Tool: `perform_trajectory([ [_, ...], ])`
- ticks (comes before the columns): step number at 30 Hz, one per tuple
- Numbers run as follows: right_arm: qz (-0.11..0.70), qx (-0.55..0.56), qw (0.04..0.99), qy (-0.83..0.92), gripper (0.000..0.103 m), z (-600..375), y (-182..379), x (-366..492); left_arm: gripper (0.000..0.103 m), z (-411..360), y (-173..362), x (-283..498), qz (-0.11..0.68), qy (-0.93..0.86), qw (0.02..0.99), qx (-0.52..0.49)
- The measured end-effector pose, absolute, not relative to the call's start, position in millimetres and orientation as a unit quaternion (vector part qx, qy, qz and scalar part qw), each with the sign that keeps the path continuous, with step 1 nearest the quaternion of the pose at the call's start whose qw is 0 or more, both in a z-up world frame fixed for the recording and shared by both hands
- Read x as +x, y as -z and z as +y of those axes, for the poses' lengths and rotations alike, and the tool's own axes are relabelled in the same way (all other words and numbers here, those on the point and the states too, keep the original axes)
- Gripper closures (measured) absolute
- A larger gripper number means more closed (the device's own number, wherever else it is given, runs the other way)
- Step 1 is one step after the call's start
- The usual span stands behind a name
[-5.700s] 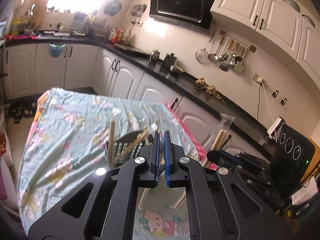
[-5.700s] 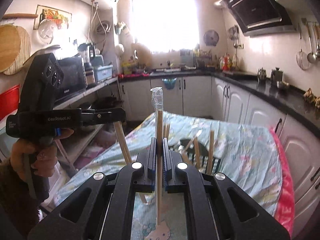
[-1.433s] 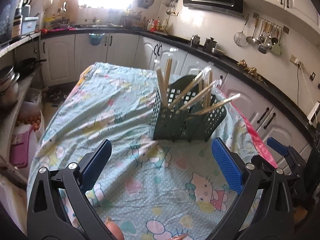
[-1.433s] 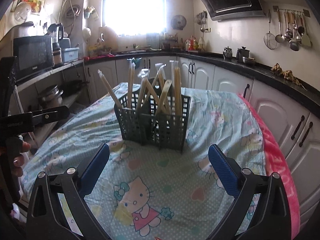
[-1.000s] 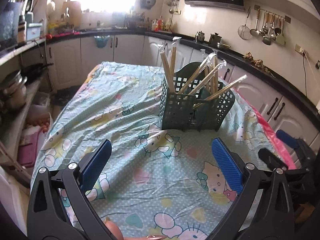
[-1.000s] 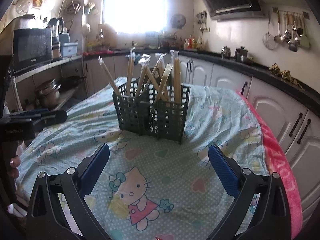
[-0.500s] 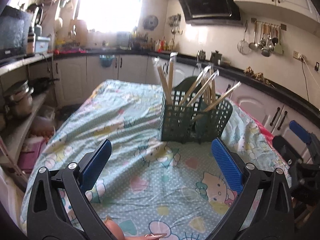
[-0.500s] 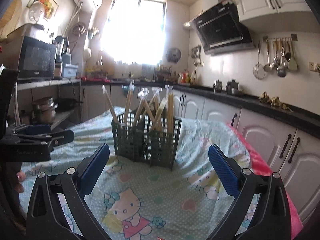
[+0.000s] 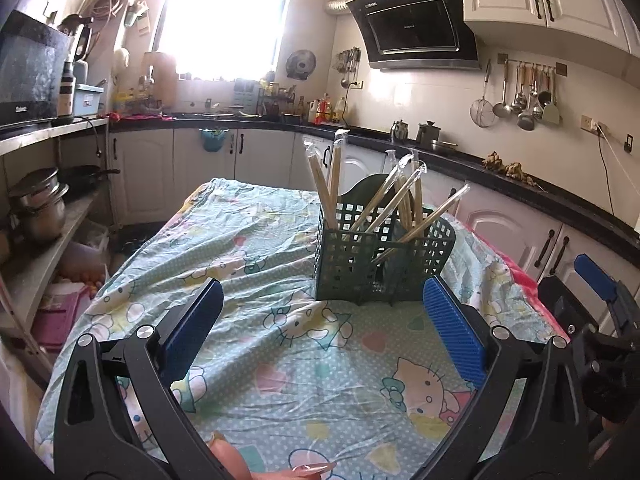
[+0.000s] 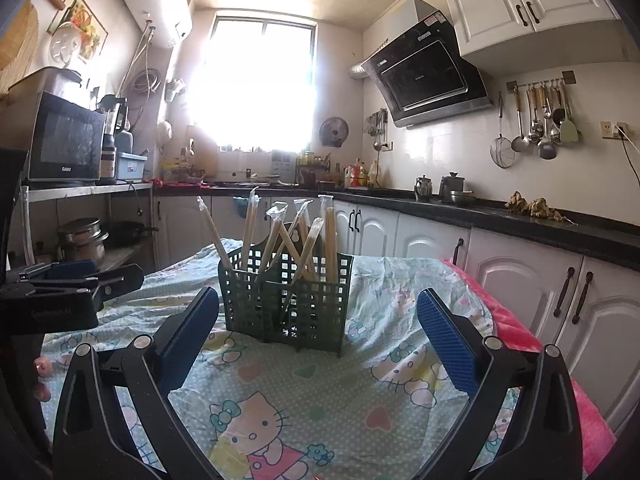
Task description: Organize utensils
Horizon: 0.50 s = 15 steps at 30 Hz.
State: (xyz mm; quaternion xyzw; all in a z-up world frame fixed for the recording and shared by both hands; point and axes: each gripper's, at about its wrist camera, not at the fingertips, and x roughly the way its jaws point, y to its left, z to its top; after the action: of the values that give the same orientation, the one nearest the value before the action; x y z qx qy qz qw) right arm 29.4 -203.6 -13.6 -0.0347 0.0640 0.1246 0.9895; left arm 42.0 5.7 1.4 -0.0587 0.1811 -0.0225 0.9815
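A dark green lattice utensil basket (image 9: 380, 260) stands on the table and holds several plastic-wrapped wooden chopstick pairs (image 9: 400, 196) leaning in different directions. It also shows in the right wrist view (image 10: 286, 300) with the chopsticks (image 10: 300, 236) upright or tilted. My left gripper (image 9: 320, 320) is open and empty, low over the cloth in front of the basket. My right gripper (image 10: 316, 320) is open and empty, also in front of the basket. The right gripper appears at the right edge of the left wrist view (image 9: 596, 280), and the left gripper at the left of the right wrist view (image 10: 72, 276).
The table is covered by a light blue cartoon-cat cloth (image 9: 248, 248) with a pink blanket edge (image 10: 520, 332) on the right. White cabinets under a black counter (image 10: 520, 216) run along the right. Shelves with pots (image 9: 40, 204) and a microwave (image 10: 68, 144) stand on the left.
Both grippers have drawn back from the basket and tilted upward, showing more of the walls and ceiling. Both stay open. Earlier, the right gripper held a wrapped chopstick pair, which it has since let go.
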Motion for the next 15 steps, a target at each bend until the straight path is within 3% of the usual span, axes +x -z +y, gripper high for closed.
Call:
perform_trajectory([
  [15,0.067,-0.039,0.988,-0.131,0.006,-200.5,15.3,28.6,0.011,9.0,-1.6,42.5,0.183,0.018,0.981,-0.067],
])
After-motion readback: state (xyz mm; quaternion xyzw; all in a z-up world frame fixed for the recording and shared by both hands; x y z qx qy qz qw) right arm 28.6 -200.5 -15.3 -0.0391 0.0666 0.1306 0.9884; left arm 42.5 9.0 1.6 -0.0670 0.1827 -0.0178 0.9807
